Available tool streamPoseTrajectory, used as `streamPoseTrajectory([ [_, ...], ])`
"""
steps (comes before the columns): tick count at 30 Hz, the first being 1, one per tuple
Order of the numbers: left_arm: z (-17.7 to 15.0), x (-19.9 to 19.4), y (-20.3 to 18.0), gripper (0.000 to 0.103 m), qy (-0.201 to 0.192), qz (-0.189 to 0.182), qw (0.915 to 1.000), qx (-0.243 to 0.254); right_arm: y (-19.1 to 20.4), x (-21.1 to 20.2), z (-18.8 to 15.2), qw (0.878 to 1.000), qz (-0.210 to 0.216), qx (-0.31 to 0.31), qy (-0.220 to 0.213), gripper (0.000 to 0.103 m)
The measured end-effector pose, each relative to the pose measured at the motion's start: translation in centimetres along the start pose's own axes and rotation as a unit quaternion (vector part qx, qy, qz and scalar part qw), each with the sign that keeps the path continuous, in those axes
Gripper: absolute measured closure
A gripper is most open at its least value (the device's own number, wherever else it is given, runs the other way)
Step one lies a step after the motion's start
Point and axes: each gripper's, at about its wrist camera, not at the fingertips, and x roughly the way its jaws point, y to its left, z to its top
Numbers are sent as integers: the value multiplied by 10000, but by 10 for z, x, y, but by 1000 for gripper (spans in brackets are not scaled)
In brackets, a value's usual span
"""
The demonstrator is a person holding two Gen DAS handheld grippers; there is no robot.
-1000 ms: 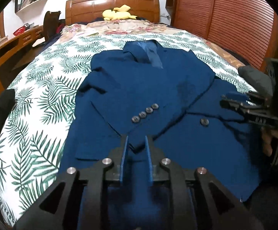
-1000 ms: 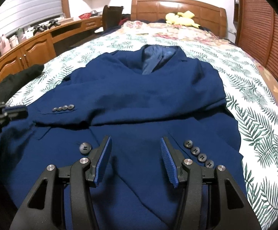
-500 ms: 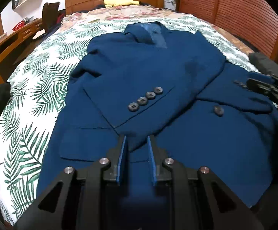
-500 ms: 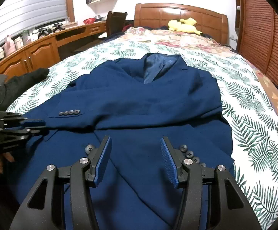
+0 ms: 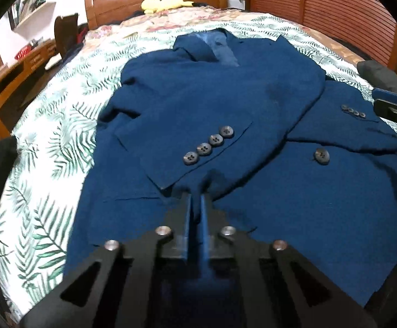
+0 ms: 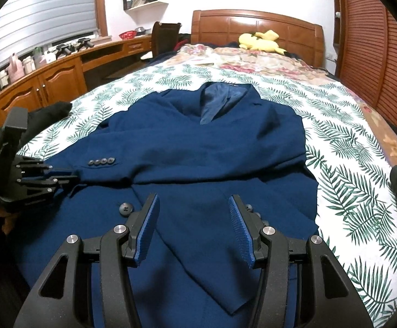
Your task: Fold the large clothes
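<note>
A dark blue suit jacket (image 5: 220,104) lies face up on the bed, collar toward the headboard, both sleeves folded across its front. It also shows in the right wrist view (image 6: 203,150). My left gripper (image 5: 196,199) is shut on a fold of the jacket's front cloth just below the left sleeve cuff with its row of buttons (image 5: 208,145). In the right wrist view the left gripper (image 6: 70,176) sits at the jacket's left side. My right gripper (image 6: 194,207) is open and empty, just above the jacket's lower front. Its tips (image 5: 384,101) show at the right edge of the left wrist view.
The bed has a white bedspread with green leaf print (image 6: 348,164) and a wooden headboard (image 6: 255,27) with a yellow plush toy (image 6: 258,42). A wooden desk and cabinets (image 6: 48,82) run along the left. A slatted wooden wardrobe (image 6: 376,41) stands at the right.
My left gripper has closed onto the jacket cloth and pushed forward toward the sleeve cuff. My right gripper has stayed open and drawn back and up a little.
</note>
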Motion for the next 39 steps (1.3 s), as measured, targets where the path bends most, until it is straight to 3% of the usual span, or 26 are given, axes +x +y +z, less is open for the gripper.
streamPoseTrajectory([
  [6, 3, -49, -13, 103, -457, -123, 9989, 57, -2, -4, 0, 10000, 45, -4, -19, 50],
  [15, 1, -80, -8, 99, -561, -424, 9971, -301, 1, -5, -2, 9999, 133, -26, -28, 50],
  [28, -69, -71, 48, 92, 15, 279, 9982, -539, 11, 4, -1, 9997, 176, -163, 59, 50],
  [39, -85, -60, 83, 85, 158, 516, 9951, -832, 15, 10, -1, 9996, 175, -189, 109, 50],
])
